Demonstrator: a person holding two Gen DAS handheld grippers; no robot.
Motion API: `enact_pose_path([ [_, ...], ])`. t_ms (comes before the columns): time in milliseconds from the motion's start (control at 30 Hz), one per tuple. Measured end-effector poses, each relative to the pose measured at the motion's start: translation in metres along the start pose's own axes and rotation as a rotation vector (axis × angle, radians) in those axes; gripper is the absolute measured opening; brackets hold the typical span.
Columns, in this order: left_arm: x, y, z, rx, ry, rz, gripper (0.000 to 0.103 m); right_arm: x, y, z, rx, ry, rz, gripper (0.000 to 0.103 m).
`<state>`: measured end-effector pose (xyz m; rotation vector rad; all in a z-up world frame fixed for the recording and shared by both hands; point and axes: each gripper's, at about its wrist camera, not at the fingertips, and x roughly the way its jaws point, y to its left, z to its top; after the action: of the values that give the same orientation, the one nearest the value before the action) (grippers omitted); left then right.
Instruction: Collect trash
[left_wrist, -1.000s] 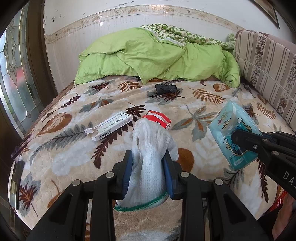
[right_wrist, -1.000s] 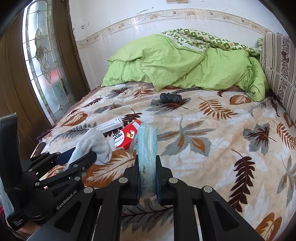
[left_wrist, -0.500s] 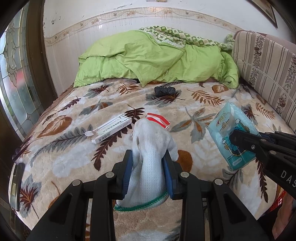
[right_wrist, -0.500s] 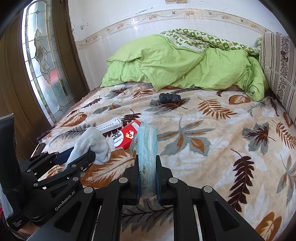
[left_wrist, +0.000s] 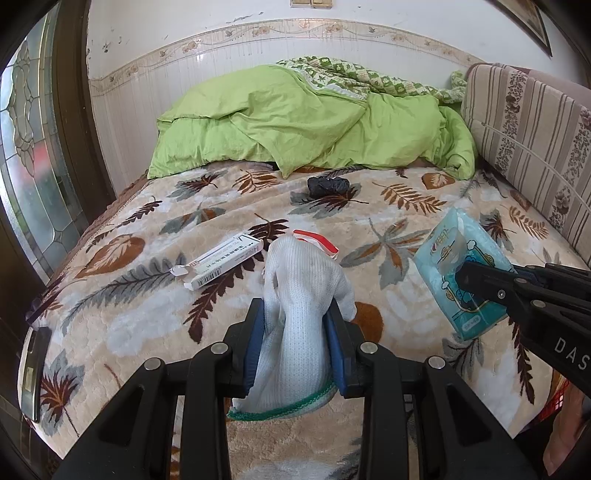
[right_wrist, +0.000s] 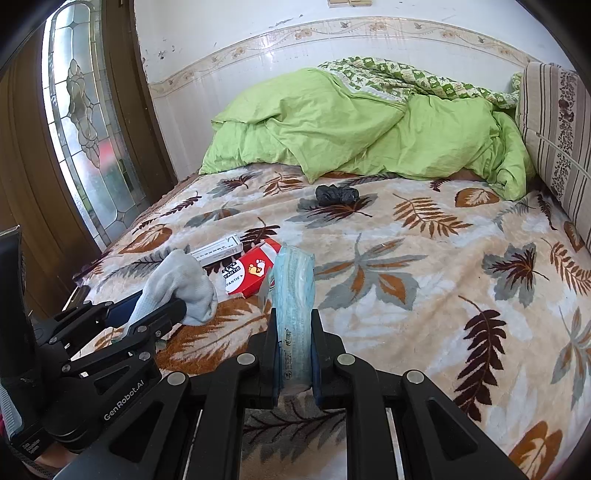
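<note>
My left gripper (left_wrist: 294, 311) is shut on a white knit glove (left_wrist: 301, 280) with a green hem, held just above the leaf-patterned blanket (left_wrist: 388, 206). My right gripper (right_wrist: 293, 315) is shut on a light blue tissue pack (right_wrist: 293, 284), seen edge-on. In the left wrist view the same tissue pack (left_wrist: 441, 251) hangs at the right in the right gripper (left_wrist: 466, 274). In the right wrist view the left gripper (right_wrist: 159, 304) and glove (right_wrist: 179, 280) sit at the lower left. On the blanket lie a white carton (left_wrist: 221, 260), a red and white box (right_wrist: 251, 273) and a black crumpled bundle (left_wrist: 328, 185).
A green duvet (left_wrist: 303, 122) is heaped at the far end of the bed. A striped padded headboard (left_wrist: 532, 136) runs along the right side. A stained-glass door (right_wrist: 85, 122) stands at the left. A dark flat device (left_wrist: 33, 369) lies at the bed's left edge.
</note>
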<state>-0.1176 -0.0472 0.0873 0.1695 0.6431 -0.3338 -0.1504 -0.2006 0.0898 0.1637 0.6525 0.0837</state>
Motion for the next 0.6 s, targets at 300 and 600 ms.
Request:
enact_pose_path([
  [300,-0.0003,-0.0004,-0.0001,-0.001,0.000,0.001,0.031,0.0000,-0.0007,-0.0001,-0.002,0.000,0.000,0.013],
  [600,-0.0007,-0.0004,-0.0007,-0.006,0.003,-0.002,0.031,-0.0003,-0.0016,-0.0002,0.000,0.001,0.001,0.013],
])
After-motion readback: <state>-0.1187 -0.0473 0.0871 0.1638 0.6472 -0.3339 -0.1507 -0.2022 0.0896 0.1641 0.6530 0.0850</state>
